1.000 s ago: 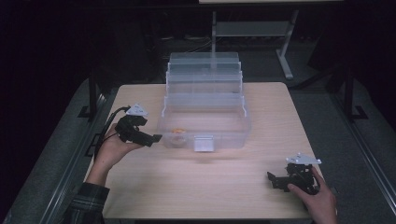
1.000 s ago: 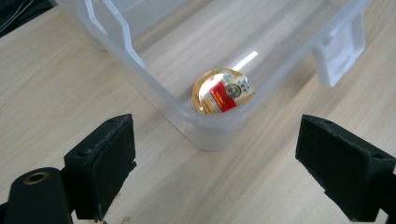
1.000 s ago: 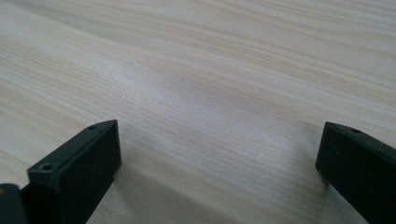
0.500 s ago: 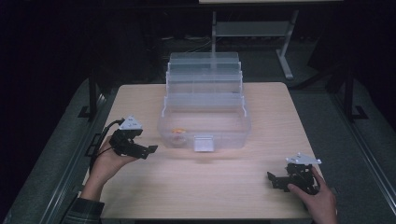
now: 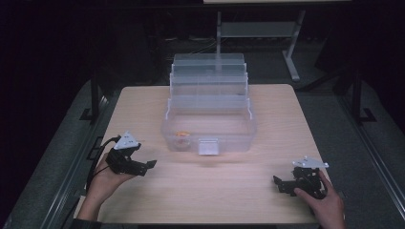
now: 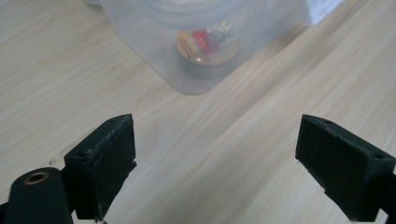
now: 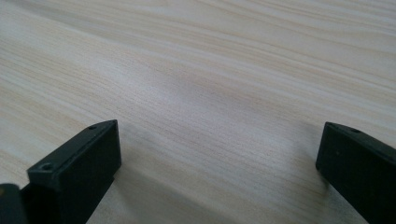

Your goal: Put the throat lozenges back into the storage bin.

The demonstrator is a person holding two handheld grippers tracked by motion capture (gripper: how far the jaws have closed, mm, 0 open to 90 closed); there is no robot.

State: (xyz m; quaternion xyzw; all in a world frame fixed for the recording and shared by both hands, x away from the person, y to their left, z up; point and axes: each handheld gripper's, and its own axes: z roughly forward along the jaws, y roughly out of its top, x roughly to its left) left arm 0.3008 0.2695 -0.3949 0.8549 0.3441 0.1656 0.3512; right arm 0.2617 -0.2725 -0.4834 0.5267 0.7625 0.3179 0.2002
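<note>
Left gripper [image 5: 152, 164], jaws spread and empty, sits just short of the clear tiered box [image 5: 208, 128]; right gripper [image 5: 277, 180], jaws likewise apart, rests low over the table [image 5: 200, 191], well off. The small round tin [image 6: 207, 49] lies in the box's near-left corner, so reaching it means coming in over the rim rather than through the wall. Its red-and-gold label is too blurred to read.

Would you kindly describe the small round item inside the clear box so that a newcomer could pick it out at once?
Start at the clear plastic box with stepped trays that stands at the middle of the wooden table. Look into its lowest compartment, at the front corner nearest the left gripper. There sits a small round tin with a red and gold top, the one coloured thing in the otherwise clear box.
</note>
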